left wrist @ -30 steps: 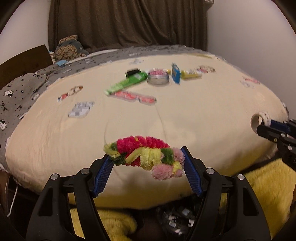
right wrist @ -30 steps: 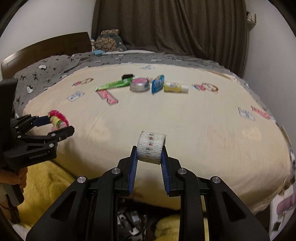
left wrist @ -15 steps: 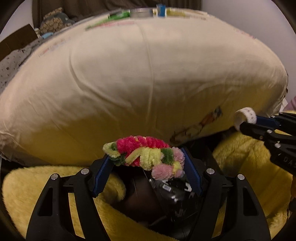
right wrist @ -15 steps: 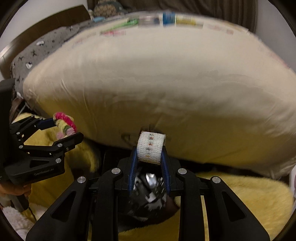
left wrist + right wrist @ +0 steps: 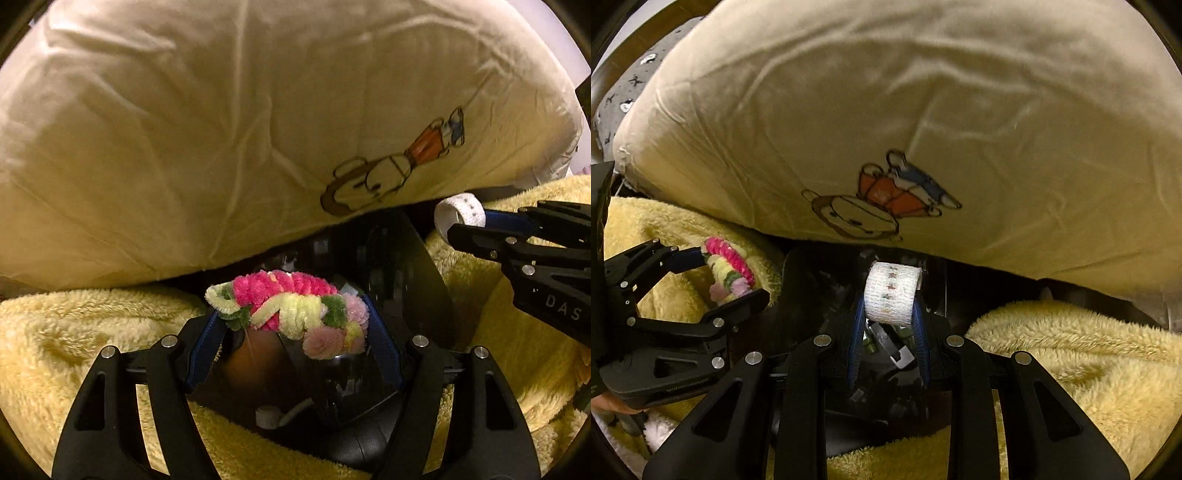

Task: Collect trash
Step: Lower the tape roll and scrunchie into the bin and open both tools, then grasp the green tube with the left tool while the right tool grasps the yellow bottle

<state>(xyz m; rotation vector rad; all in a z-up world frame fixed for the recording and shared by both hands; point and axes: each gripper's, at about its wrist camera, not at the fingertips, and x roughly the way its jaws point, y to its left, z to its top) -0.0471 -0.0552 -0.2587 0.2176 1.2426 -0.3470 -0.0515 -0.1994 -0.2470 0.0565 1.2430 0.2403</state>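
My left gripper (image 5: 291,317) is shut on a pink, yellow and green pipe-cleaner ring (image 5: 291,310); it shows in the right wrist view (image 5: 727,273) too. My right gripper (image 5: 890,299) is shut on a white patterned tape roll (image 5: 892,293), which also shows in the left wrist view (image 5: 460,212). Both grippers hang over a black trash bag (image 5: 406,266) that lies open on the floor below the bed's edge, with scraps inside (image 5: 886,339).
The cream bed cover (image 5: 221,129) with a cartoon print (image 5: 871,206) overhangs close above the bag. Yellow fluffy rug (image 5: 1071,350) lies on both sides of the bag. The left gripper's body (image 5: 665,332) is at the left of the right wrist view.
Both grippers have dropped from above the bed top to below its edge, over the black bag. Each holds the same item as before.
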